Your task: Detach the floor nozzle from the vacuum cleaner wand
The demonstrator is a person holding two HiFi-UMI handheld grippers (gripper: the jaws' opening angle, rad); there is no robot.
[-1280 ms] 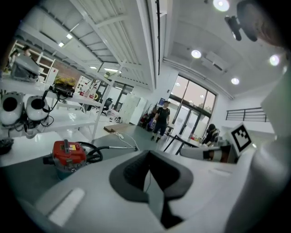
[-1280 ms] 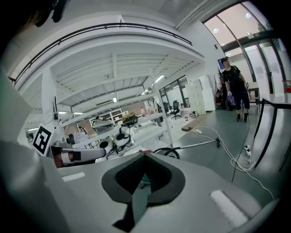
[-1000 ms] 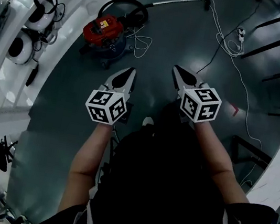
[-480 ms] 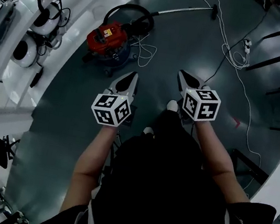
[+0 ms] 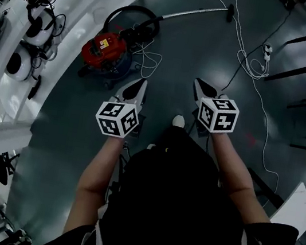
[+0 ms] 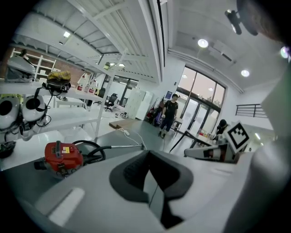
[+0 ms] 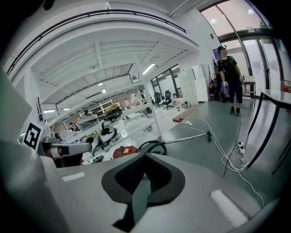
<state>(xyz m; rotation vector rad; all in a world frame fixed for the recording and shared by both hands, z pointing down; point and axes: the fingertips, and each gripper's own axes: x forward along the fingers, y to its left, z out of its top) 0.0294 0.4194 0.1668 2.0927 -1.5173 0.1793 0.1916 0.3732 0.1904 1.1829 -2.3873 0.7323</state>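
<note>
Floor nozzle (image 5: pixel 230 12): on the floor at 1 o'clock in the head view, near the top edge, well clear of both tools. It looks still joined to the wand (image 5: pixel 195 13), so I'd call the task not started. The whole approach, the grip and the pull-off are left.

Nozzle is a small, dark, short bar set across the wand tip; too small to see any catch. Wand is a thin, straight, bright metal tube lying flat and running back toward 10 o'clock into the black hose (image 5: pixel 130 15). The hose curls in one loop behind the canister (image 5: pixel 104 51), which has a red plastic top on a round dark base.

Left gripper (image 5: pixel 141 82): jaws together, nothing between them, held in the air above the floor, canister at its 10 o'clock. Right gripper (image 5: pixel 200 85): jaws also together and empty, nozzle far off at its 12–1 o'clock.

White cable (image 5: pixel 251 48) lies in slack loops at 2 o'clock, passing near the nozzle. Floor (image 5: pixel 176 53) is smooth grey with a slight sheen.
</note>
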